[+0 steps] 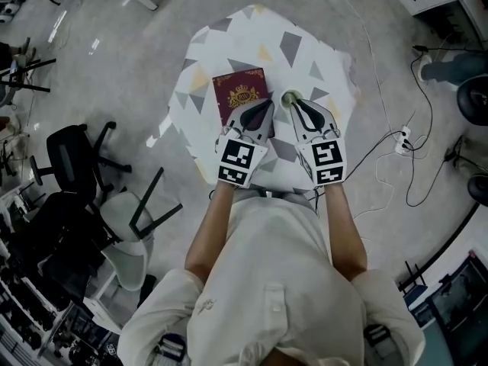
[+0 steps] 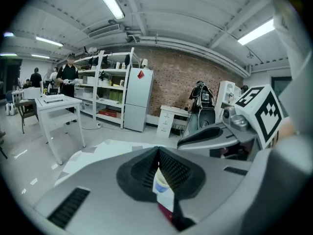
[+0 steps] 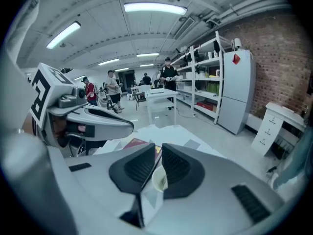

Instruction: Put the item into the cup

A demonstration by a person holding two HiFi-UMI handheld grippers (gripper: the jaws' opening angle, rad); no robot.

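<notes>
A small pale cup (image 1: 290, 97) stands on the patterned table (image 1: 229, 36), just beyond the tips of my right gripper (image 1: 294, 104). A maroon booklet with a gold crest (image 1: 241, 94) lies flat to the cup's left. My left gripper (image 1: 269, 103) hovers over the booklet's right edge. Both grippers have their jaws together and hold nothing. In the left gripper view the cup (image 2: 161, 182) and a strip of the booklet (image 2: 166, 212) show below the shut left gripper (image 2: 157, 152). In the right gripper view the cup (image 3: 159, 180) shows under the right gripper (image 3: 157, 148), with the booklet (image 3: 136, 143) to its left.
Black office chairs (image 1: 72, 155) and a white stool (image 1: 126, 242) stand left of the table. Cables and a power strip (image 1: 400, 139) lie on the floor at the right. White tables (image 2: 56, 106), shelves, a fridge (image 2: 137, 99) and people fill the far room.
</notes>
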